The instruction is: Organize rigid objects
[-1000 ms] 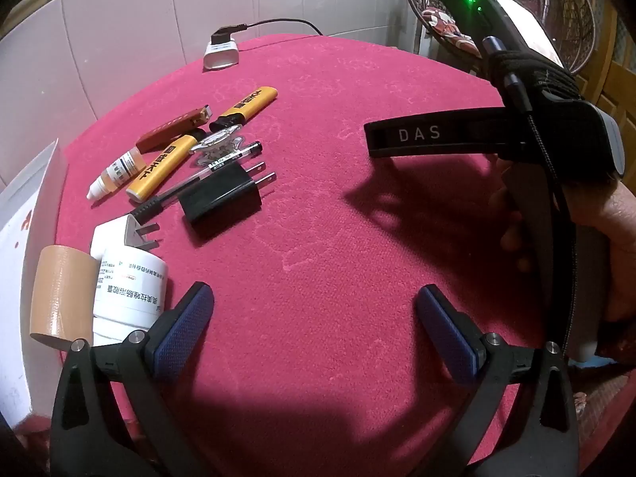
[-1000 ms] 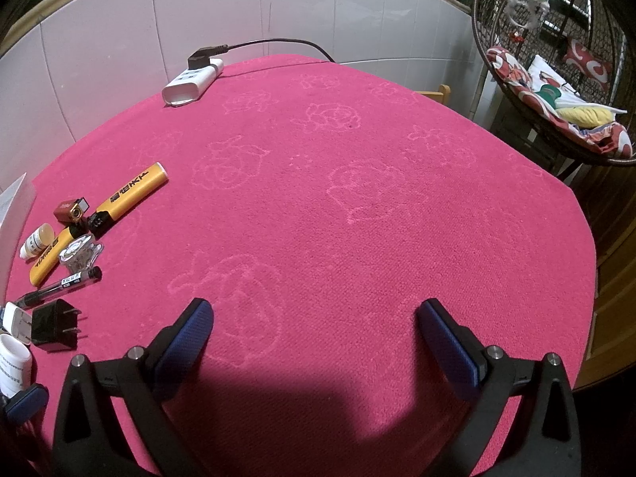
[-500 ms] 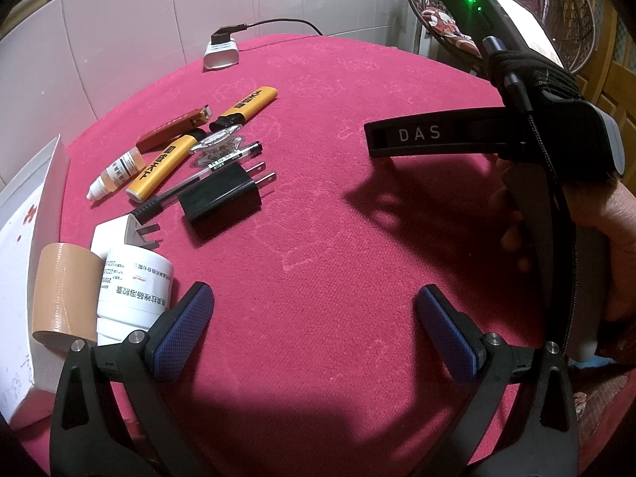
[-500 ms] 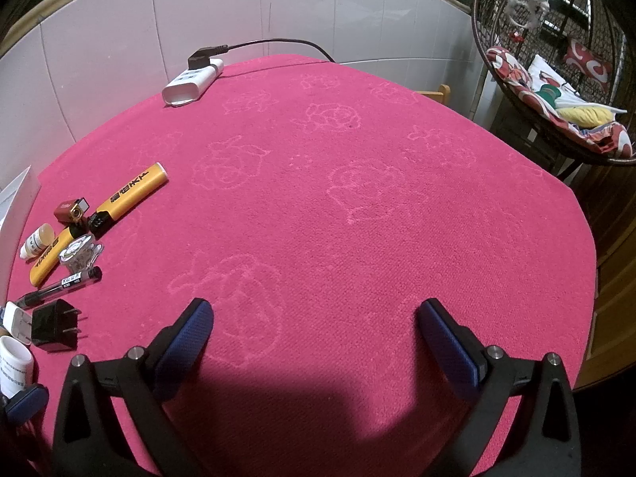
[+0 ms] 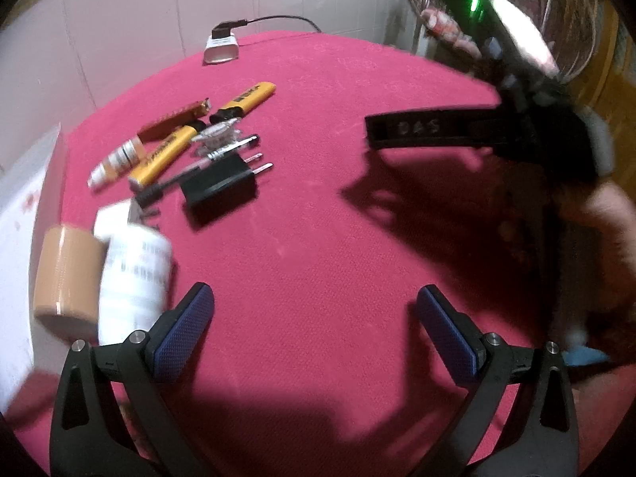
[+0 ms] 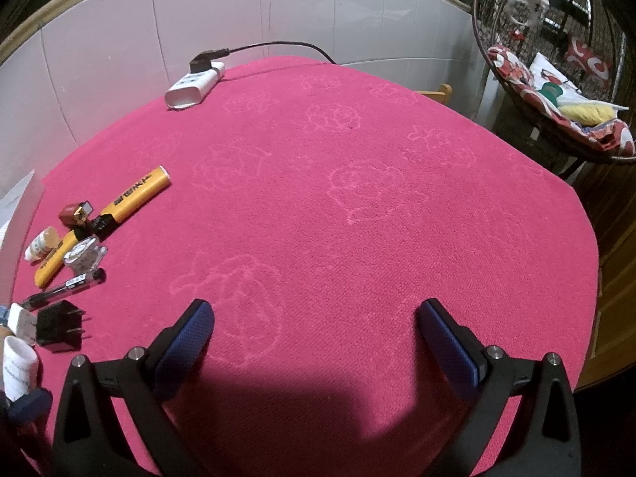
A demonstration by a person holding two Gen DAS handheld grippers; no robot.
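Far left of the left claw (image 5: 314, 320) stands a white box (image 5: 24, 214), likely the place for the loose things. Just beside its left finger sit a tan tape roll (image 5: 65, 274) and a white bottle (image 5: 135, 278), touching each other. Ahead and left lie a white plug (image 5: 113, 218), a black charger (image 5: 218, 189), a pen (image 5: 198, 165), two yellow lighters (image 5: 246, 99), a dropper bottle (image 5: 117, 161) and a brown lighter (image 5: 173, 119), crowded together on the red tabletop (image 5: 318, 218). Both claws gape wide and hold nothing; the right claw (image 6: 314, 336) hangs over bare cloth. The bottle looks the best first pick: swing left, straddle it squarely, avoid nudging the tape.
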